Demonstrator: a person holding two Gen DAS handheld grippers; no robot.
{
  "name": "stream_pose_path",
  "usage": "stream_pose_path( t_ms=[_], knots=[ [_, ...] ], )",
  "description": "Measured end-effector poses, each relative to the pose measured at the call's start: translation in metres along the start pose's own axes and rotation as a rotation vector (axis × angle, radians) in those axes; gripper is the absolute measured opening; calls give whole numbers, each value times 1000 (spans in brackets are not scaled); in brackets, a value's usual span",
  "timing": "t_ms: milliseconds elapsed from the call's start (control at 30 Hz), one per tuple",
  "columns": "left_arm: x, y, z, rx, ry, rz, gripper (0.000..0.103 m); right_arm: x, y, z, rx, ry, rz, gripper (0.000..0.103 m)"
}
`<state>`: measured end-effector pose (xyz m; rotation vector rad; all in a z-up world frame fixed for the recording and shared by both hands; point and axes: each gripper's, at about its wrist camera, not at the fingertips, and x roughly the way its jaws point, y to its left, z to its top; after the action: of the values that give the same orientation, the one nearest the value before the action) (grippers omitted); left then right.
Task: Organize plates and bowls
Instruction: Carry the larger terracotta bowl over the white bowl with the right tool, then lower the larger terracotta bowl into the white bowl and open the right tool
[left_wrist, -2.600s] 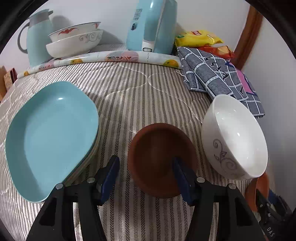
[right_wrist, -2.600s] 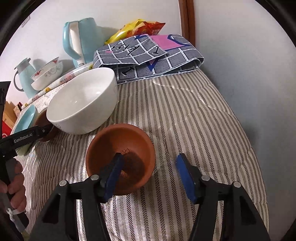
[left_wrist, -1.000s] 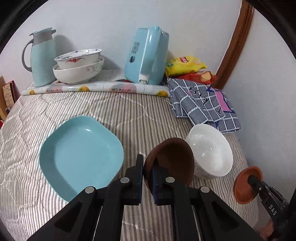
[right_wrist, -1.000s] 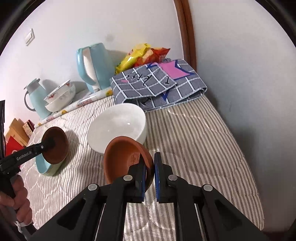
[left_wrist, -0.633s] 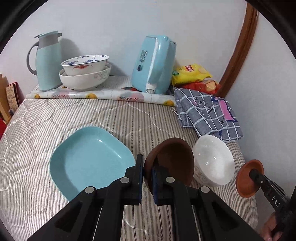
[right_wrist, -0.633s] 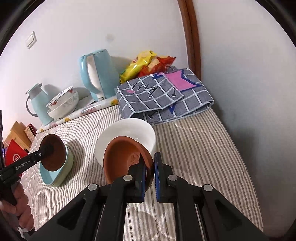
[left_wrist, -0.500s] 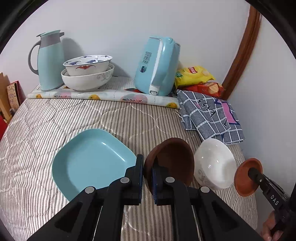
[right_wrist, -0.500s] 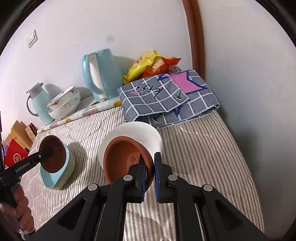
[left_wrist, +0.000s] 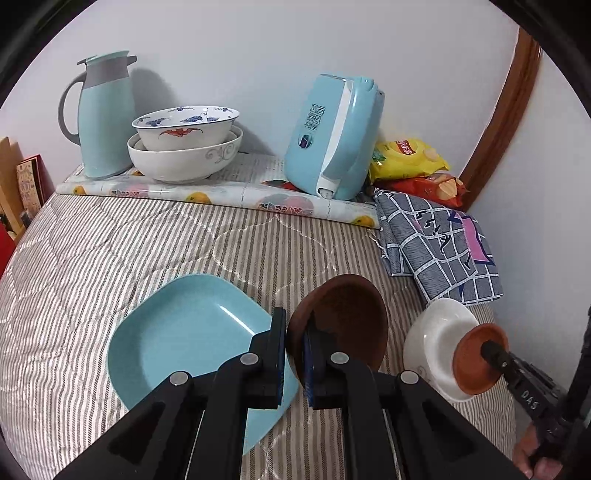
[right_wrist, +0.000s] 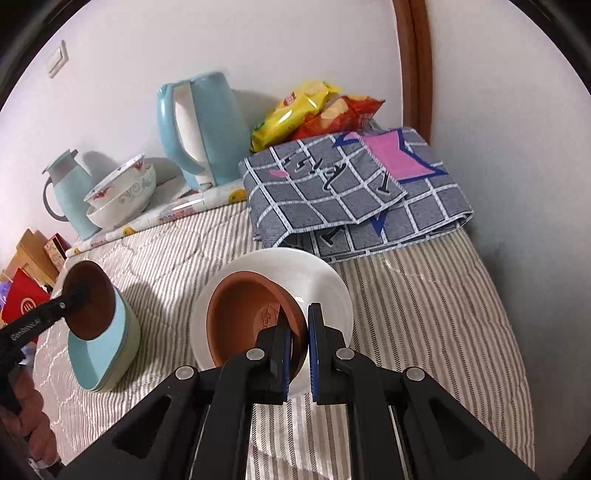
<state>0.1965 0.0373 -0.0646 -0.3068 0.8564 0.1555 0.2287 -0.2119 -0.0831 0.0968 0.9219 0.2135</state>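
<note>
My left gripper (left_wrist: 294, 341) is shut on the rim of a dark brown bowl (left_wrist: 347, 321) and holds it in the air beside a stack of light blue plates (left_wrist: 184, 332). In the right wrist view this brown bowl (right_wrist: 90, 304) hangs over the blue plates (right_wrist: 110, 354). My right gripper (right_wrist: 298, 332) is shut on the rim of a terracotta bowl (right_wrist: 251, 314) and holds it over a white bowl (right_wrist: 317, 280) on the striped quilt. The left wrist view shows the terracotta bowl (left_wrist: 478, 362) in front of the white bowl (left_wrist: 432, 332).
Two stacked patterned bowls (left_wrist: 184, 147), a blue thermos jug (left_wrist: 103, 114) and a blue kettle (left_wrist: 336, 136) stand along the back wall. Snack bags (left_wrist: 410, 158) and a folded checked cloth (left_wrist: 439, 243) lie at the back right. The wall is close on the right.
Both grippers closed on their bowls and lifted them off the quilt. The right one has carried the terracotta bowl over the white bowl; the left holds the brown bowl up by the blue plates.
</note>
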Motion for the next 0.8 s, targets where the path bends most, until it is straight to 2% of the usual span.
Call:
stream_pose_path(
  t_ms=[800],
  knots=[
    [28, 4, 13, -8, 28, -24, 9, 49, 1, 4, -13, 112, -8, 8]
  ],
)
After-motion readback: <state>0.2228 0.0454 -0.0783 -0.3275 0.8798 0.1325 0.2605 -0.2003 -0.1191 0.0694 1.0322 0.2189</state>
